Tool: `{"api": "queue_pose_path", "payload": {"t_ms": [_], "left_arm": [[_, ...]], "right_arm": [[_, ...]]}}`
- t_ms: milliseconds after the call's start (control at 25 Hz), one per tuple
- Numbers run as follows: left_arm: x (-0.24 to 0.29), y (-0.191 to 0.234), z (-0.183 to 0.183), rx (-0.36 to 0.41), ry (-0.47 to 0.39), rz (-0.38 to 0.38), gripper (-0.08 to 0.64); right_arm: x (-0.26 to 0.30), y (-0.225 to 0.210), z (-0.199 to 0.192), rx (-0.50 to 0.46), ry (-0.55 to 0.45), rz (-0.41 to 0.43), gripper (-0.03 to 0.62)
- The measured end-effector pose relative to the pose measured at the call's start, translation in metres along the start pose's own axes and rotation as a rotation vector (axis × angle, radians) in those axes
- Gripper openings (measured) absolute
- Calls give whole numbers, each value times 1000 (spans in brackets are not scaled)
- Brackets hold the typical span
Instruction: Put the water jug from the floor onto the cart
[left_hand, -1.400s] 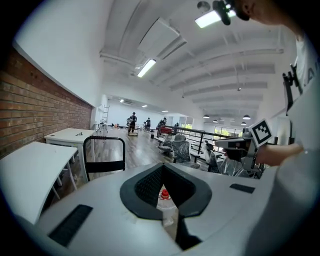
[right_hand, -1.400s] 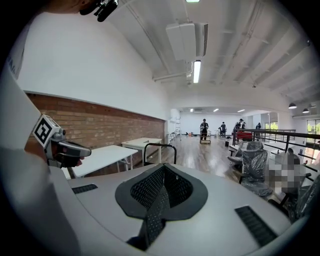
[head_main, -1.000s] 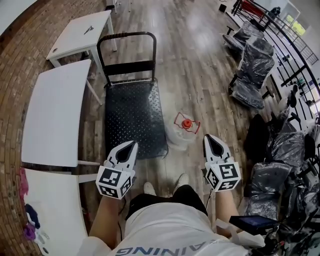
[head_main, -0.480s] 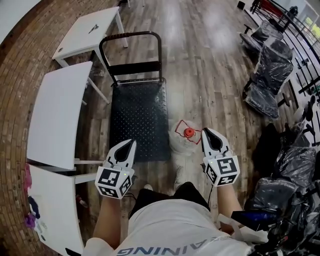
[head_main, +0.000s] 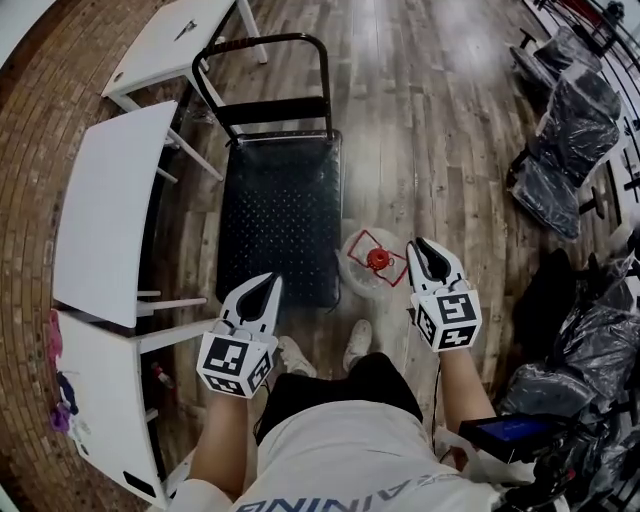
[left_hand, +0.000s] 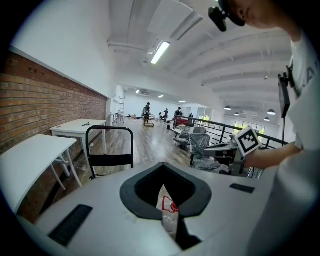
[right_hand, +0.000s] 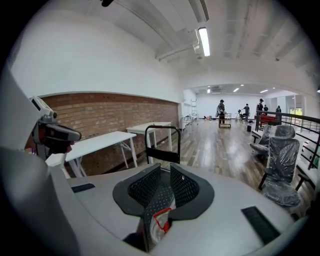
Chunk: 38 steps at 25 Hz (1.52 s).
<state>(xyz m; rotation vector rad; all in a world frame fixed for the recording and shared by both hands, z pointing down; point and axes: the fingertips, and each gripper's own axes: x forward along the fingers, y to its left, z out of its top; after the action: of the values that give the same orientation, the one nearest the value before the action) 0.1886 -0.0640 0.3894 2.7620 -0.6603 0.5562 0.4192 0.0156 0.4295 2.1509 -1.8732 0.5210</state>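
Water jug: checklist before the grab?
1. Water jug upright on the floor beside the cart, red cap on: ok.
2. Cart deck bare: ok.
3. Right tool jaws wide enough: not ok, only now opening, nothing between them.
4. Left tool jaws apart: not ok, they look together.
5. Grip on the jug: not ok, neither tool holds it.
6. How full the jug is: cannot tell.
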Motion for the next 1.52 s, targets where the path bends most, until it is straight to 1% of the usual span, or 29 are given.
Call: {"api": "queue_pose_path", "payload": {"t_ms": [120, 280, 400, 480, 640, 880, 1080, 1240, 1520], "left_arm": [[10, 6, -17, -5, 27, 5, 0], [23, 27, -38, -9, 56, 18, 0], [31, 39, -59, -32, 92, 35, 0], [36, 44, -73, -38, 114, 49, 0], [45, 51, -100, -50, 151, 74, 0], [53, 62, -131, -73, 203, 100, 0], [60, 70, -150, -90, 223, 131, 0], [65, 74, -162, -94, 234, 147, 0], [70, 78, -179, -110, 248, 165, 0]], "right_arm": [[20, -9, -33, 4, 61, -2, 84], [59, -17, -84, 8, 145, -8, 138], [86, -17, -132, 15, 234, 19, 189], [103, -16, -165, 1, 291, 32, 223], [130, -15, -216, -31, 365, 52, 259], [160, -14, -267, -67, 429, 69, 281], [175, -15, -314, -97, 515, 89, 295], [184, -19, -339, -117, 556, 89, 301], [193, -16, -375, -123, 605, 124, 305]]}}
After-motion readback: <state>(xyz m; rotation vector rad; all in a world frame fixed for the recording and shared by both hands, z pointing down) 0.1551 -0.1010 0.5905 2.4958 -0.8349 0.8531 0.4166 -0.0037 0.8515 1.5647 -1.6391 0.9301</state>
